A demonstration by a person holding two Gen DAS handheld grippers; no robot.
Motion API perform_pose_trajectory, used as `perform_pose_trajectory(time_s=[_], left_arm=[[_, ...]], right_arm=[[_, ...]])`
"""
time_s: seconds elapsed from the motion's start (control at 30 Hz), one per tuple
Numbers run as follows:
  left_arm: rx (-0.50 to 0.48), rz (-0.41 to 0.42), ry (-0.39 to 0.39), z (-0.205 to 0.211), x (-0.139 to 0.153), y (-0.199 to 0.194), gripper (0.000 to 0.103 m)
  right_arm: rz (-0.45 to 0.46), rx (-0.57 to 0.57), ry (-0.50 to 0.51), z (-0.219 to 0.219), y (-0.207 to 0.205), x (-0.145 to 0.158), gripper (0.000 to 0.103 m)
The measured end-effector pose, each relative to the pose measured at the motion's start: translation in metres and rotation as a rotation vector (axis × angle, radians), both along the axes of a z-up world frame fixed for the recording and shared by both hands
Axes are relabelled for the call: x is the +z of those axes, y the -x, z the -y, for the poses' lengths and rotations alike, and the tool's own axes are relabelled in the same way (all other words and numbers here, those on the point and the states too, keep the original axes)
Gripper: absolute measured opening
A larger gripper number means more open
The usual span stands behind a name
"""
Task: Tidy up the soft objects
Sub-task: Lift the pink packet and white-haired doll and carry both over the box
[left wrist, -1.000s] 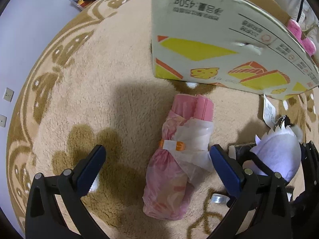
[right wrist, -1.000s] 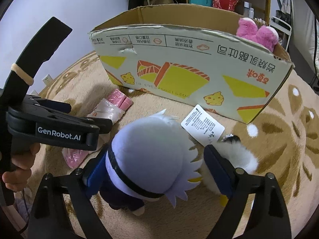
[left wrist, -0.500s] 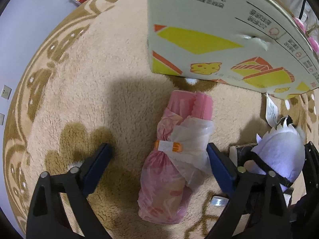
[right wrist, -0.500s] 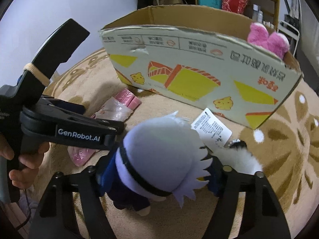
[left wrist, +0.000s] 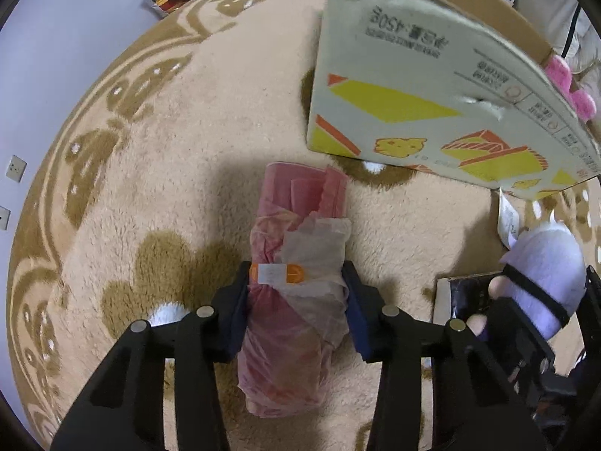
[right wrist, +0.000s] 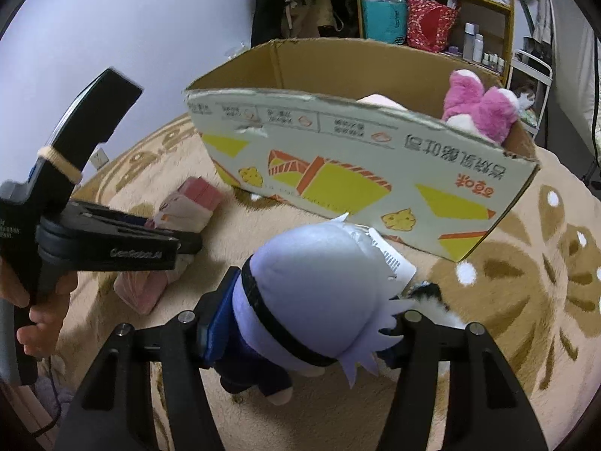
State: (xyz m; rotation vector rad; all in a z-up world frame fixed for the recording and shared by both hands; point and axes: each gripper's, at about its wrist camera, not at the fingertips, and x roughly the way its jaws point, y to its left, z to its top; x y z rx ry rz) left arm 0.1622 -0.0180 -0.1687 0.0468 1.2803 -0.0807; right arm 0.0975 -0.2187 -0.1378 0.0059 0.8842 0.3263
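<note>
Closing left claw (left wrist: 296,310) | crinkly pink bundle (left wrist: 291,300) | fuzzy rug (left wrist: 195,143)

The box (right wrist: 360,173) stands on the rug (left wrist: 195,143), with a plush (right wrist: 480,109) inside it at its right end. In front of the box, toward its left end, lies the bundle (left wrist: 296,293); the doll (right wrist: 311,300) lies in front of the box's middle, right of the bundle, with a tag (right wrist: 394,263) between doll and box.
</note>
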Motion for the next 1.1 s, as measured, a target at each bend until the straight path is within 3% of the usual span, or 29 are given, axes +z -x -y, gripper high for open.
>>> perform_pose_trajectory(time_s=[0.3,0.73,0.97,1.1], left_arm=[[0.029,0.093,0.002,-0.011,0.029,0.015,0.018],[0.078,0.375,0.019,-0.026,0.119,0.043,0.018],[0.03,0.569,-0.003,-0.01,0.159,0.048,0.018],[-0.015,0.639,-0.011,0.003,0.175,0.043,0.018]], right_arm=[[0.06,-0.054,-0.056,0.019,-0.002,0.021,0.065],[0.193,-0.108,-0.129,0.046,0.005,0.073,0.065],[0.279,-0.183,-0.161,0.065,0.004,0.096,0.065],[0.294,-0.208,-0.161,0.072,-0.003,0.102,0.065]])
